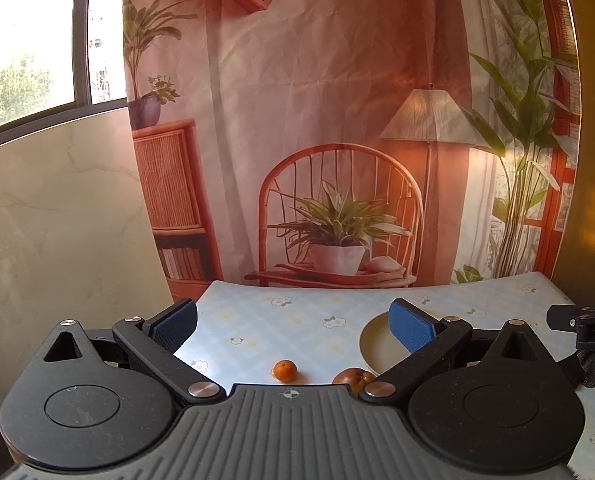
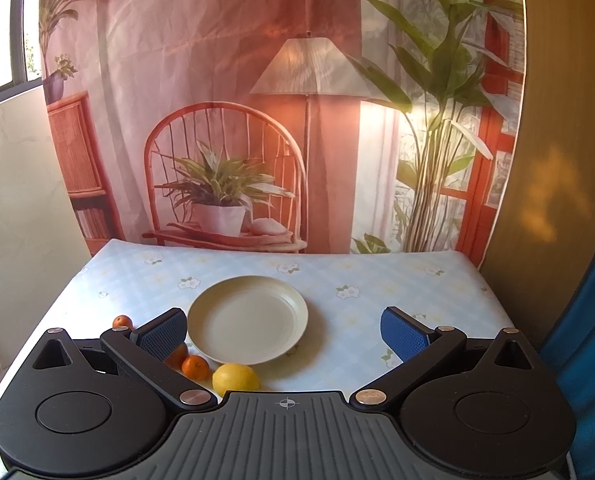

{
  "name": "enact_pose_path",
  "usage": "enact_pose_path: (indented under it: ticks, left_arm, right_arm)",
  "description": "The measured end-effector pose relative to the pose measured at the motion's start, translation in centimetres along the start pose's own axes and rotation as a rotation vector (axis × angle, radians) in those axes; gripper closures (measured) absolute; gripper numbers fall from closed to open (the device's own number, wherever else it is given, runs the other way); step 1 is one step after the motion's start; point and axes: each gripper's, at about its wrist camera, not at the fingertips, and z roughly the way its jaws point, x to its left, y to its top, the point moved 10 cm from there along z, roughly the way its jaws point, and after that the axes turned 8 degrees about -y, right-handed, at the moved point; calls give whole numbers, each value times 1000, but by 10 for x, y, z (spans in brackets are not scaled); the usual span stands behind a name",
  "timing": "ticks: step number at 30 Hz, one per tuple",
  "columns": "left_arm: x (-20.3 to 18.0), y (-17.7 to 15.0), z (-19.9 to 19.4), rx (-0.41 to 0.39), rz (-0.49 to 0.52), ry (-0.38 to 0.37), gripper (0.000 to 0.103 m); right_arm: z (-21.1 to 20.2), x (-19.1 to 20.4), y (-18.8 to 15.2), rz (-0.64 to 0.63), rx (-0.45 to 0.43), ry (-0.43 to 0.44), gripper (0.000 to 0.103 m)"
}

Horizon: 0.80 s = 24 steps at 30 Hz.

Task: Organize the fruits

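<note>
Right wrist view looks along my right gripper, held level and low over the near edge of the table with the pale blue floral tablecloth; its two blue-padded fingers stand wide apart with nothing between them. Ahead, between the finger lines, sits the round cream plate, bare. At the plate's near left edge lies the yellow lemon, just beside a small orange tangerine. Another orange fruit touches that tangerine but is mostly hidden behind my left-side finger, so I cannot tell what kind it is. A second small tangerine lies apart, farther left.

From the left wrist view, my left gripper also hovers level above the cloth, spread wide and empty, its blue pads well clear of the fruit. Below its span I see one small tangerine alone on the cloth and a brownish-orange fruit near the plate's rim, partly hidden by the gripper body. At the far right edge a black piece of my other gripper shows
</note>
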Motion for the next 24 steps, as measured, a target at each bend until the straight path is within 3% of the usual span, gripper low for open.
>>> enact_pose_path:
  ticks: [5, 12, 17, 24]
  left_arm:
    - [12, 1, 12, -24, -18, -36, 0]
    - [28, -5, 28, -80, -60, -53, 0]
    - [37, -18, 50, -27, -53, -52, 0]
    - [58, -42, 80, 56, -143, -81, 0]
  right_arm:
    - [18, -6, -3, 18, -23, 8, 0]
    - [35, -9, -7, 61, -139, 94, 0]
    - [55, -5, -19, 35, -119, 72, 0]
    - [82, 10, -44, 14, -64, 42, 0]
